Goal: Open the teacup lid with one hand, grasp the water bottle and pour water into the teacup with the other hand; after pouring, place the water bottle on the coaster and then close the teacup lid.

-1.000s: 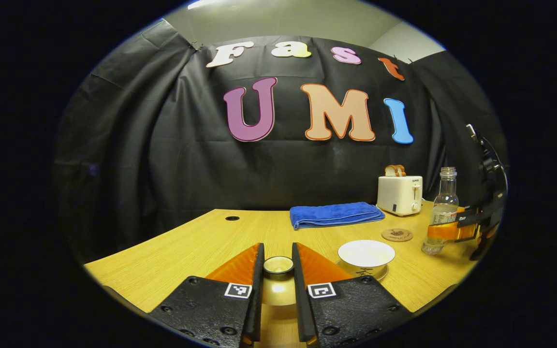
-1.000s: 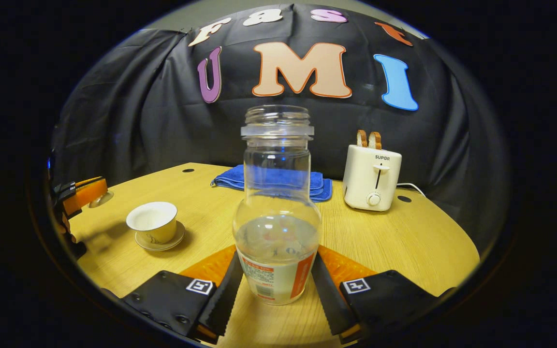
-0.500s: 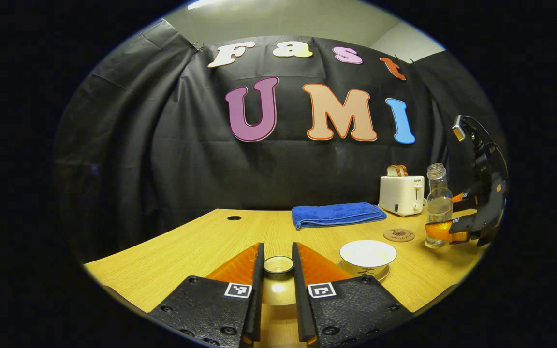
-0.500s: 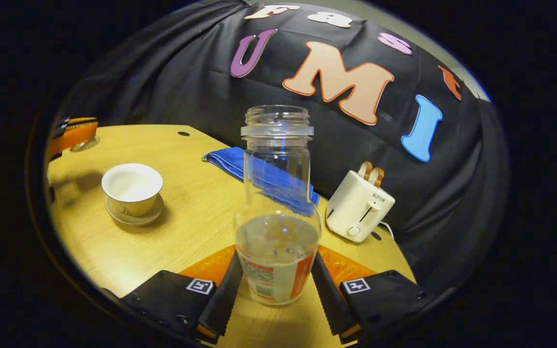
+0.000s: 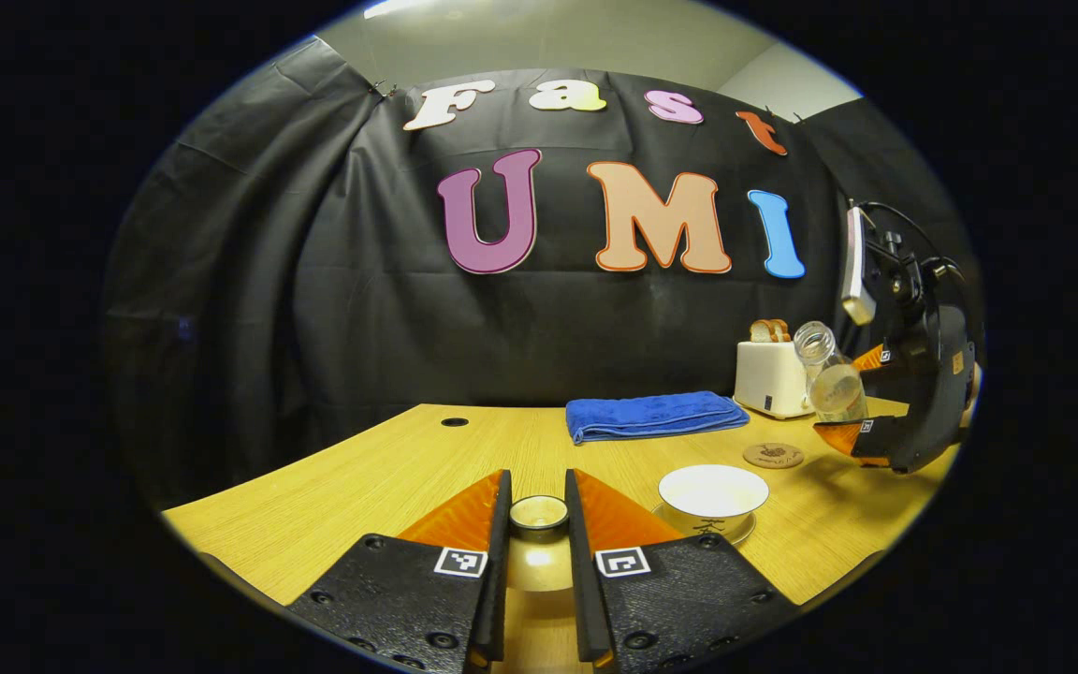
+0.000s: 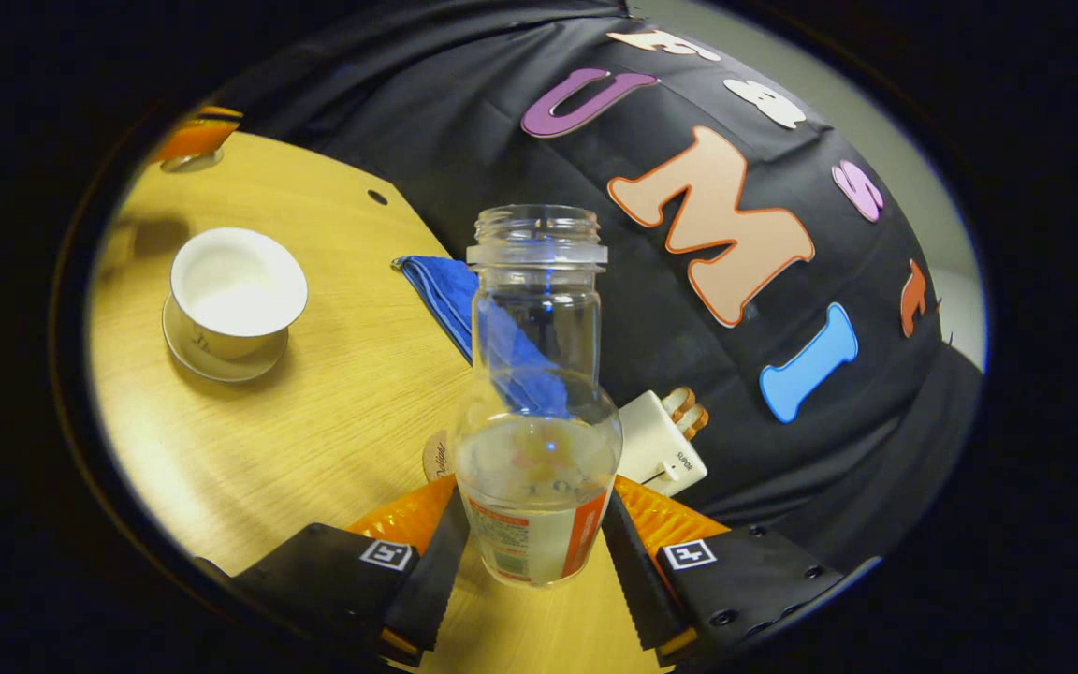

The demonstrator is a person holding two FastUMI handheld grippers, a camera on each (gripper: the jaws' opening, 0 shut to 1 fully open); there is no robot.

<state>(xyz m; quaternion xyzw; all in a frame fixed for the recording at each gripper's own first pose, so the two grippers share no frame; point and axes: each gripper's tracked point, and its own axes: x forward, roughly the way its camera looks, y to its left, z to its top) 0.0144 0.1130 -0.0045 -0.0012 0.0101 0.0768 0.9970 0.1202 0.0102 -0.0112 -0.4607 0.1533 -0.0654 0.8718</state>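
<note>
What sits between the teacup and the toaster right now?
In the left gripper view, the coaster lies on the table between the teacup and the toaster. The rest of that stretch is bare wood.

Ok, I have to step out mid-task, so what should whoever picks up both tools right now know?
Left tool: shut on the teacup lid, held low over the table.
Right tool: shut on the water bottle, which is lifted, uncapped, partly full and tipped toward the teacup.
The teacup sits open on its saucer; the coaster is bare, between teacup and toaster.
Done: lid off, bottle grasped.
Left: pour, set the bottle on the coaster, close the lid.
</note>
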